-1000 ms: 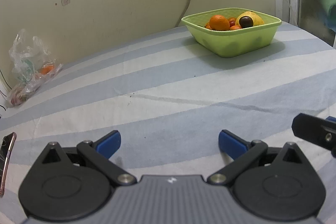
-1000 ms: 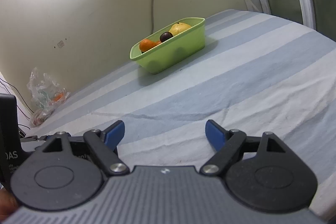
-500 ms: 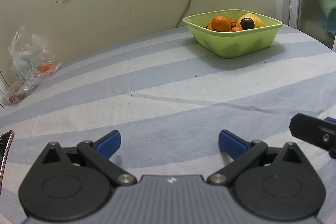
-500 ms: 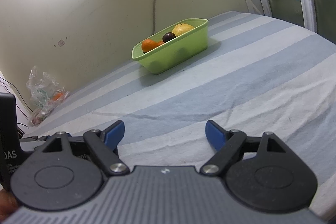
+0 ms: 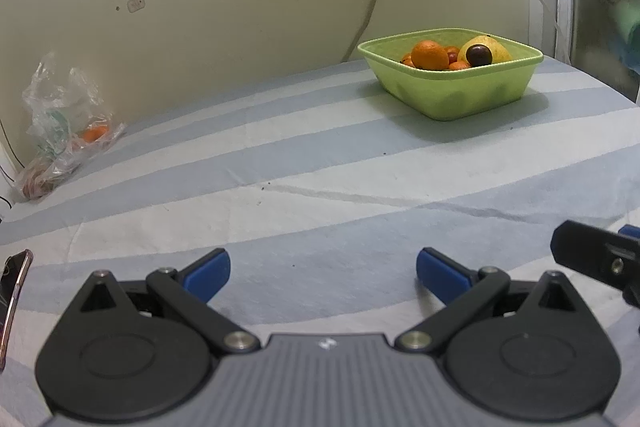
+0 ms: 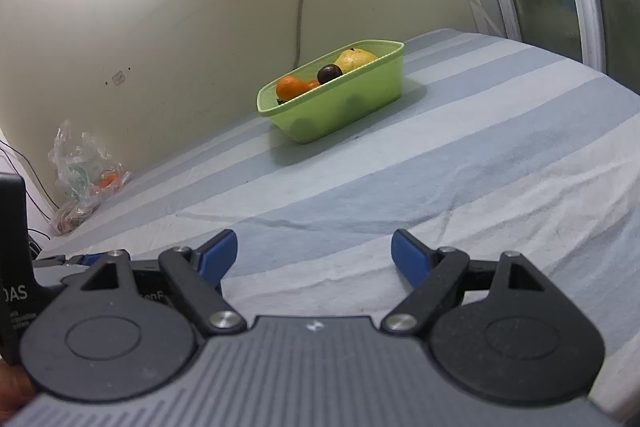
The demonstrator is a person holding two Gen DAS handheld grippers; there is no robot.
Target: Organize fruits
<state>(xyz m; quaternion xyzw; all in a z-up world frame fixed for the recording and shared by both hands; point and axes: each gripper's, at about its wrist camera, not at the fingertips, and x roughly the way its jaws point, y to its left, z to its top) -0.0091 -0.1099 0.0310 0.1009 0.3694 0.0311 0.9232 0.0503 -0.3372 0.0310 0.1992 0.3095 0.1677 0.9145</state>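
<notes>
Left wrist view: green plastic tub (image 5: 460, 99) sits far across the striped bedsheet (image 5: 320, 163), near the wall, and rides lower in frame than a second ago, so the camera has tipped upward a touch. No approach to speak of; the tub looks about the same size as before.

Fruit in the tub: orange (image 5: 430, 55), dark plum (image 5: 479, 55) resting against a yellow pear-like fruit (image 5: 494, 49), smaller red-orange pieces between them. All already inside, none loose on the sheet.

Left gripper (image 5: 323, 269): blue fingertips (image 5: 208, 269) spread wide, nothing between them, low over the sheet. Right gripper (image 6: 315, 255): likewise spread wide and empty, well apart from the tub. Spread of both unchanged from the earlier frames.

Clear plastic bag (image 5: 66, 131) slumped against the wall at far left, something orange inside, possibly another fruit. Phone edge (image 5: 14, 291) at left margin.

Judgement: both tools idle, no fruit targeted. Either the sorting is finished, or the bag's contents are next; cannot tell which
</notes>
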